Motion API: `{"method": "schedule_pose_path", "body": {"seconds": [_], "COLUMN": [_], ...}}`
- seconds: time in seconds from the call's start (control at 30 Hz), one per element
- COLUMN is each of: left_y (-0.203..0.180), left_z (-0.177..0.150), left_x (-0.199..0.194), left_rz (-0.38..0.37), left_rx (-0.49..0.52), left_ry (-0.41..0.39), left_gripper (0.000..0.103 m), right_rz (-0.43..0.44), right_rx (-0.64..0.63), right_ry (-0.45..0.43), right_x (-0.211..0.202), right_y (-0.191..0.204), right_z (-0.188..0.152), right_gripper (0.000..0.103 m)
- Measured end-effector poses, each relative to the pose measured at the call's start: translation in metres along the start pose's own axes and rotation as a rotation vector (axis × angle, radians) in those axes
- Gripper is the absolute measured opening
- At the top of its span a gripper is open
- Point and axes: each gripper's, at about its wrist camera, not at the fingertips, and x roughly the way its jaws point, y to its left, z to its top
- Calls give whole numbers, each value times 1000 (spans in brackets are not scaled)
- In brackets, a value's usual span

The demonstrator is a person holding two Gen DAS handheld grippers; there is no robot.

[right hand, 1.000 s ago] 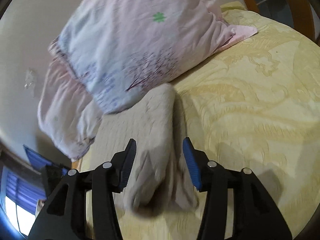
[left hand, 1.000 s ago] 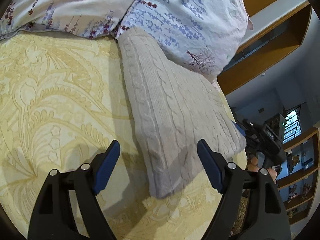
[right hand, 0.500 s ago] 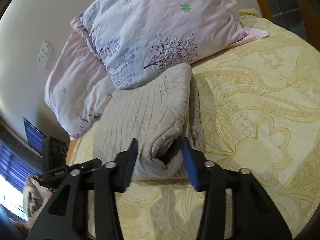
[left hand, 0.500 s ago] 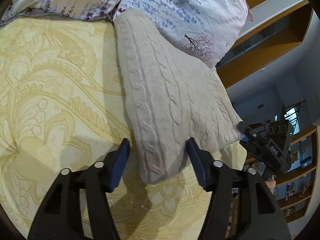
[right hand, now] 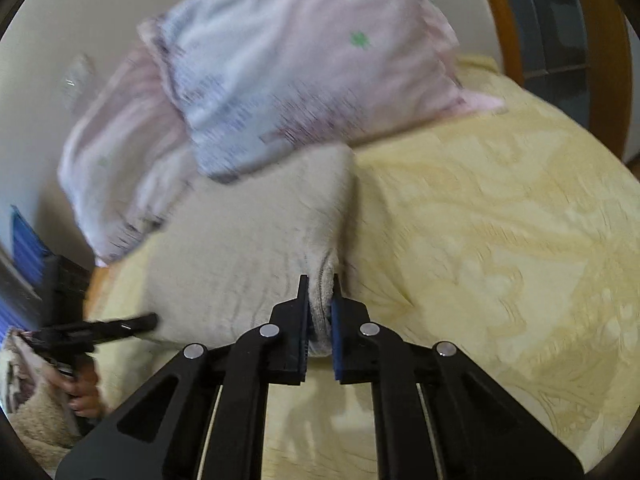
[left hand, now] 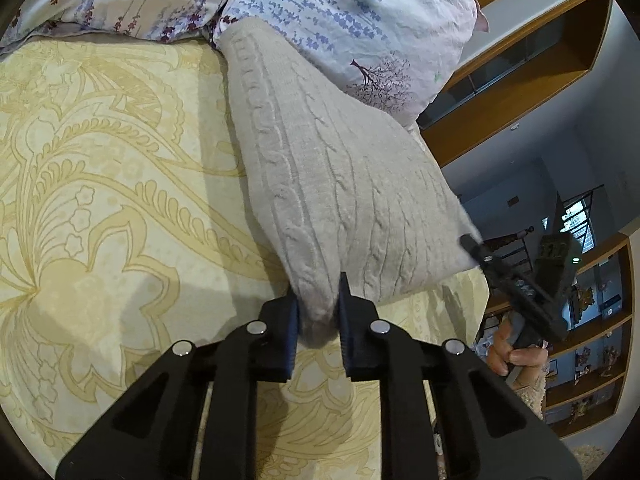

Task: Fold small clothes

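A folded beige cable-knit sweater lies on the yellow patterned bedspread, its far end against the pillows. My left gripper has its jaws closing, and the blue pads press one near corner of the knit. In the right wrist view the sweater is blurred; my right gripper is shut on the other near corner, fabric bunched between its pads. Each gripper shows in the other's view: the right gripper at the right edge, the left gripper at the left edge, both in a person's hand.
Two floral pillows lie behind the sweater, also seen as pillows. Wooden shelving stands beyond the bed's edge on the right. A wooden frame rises at the far corner. The bedspread spreads wide to the right.
Both grippers went from wide open around the sweater's near corners to closed on them. The right gripper moved in and rolled; its view is now blurred.
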Motion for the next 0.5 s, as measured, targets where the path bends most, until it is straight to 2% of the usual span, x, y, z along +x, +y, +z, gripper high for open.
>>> {"method": "schedule_pose_path", "body": {"seconds": [0.07,0.23,0.37,0.4,0.47,0.5], "left_y": [1,-1,-5,-7,-9,-9], "left_z": [-1,-3,-2,-1,4,10], "left_x": [2,5,-1,-7,-16,-24], "left_rz": [3,39,49,53,52,55], "left_rx": [-1,23,48,59,71,67], "left_ry": [2,0,-2,-15,-51,-84], "left_gripper": [17,18,27,31,59,63], "right_rz": [-21,-54,-49,-30,-10,12], "right_rx": [24,-9,-19,0,35,61], "right_ry": [36,44,69,77,69,49], "right_x": [10,14,10,8,2,-1], "right_y": [-9,-7,-4,-5,-8,-11], "right_z": [-5,-7,-2,2,12,22], "right_gripper": [9,9,13,17,40,44]}}
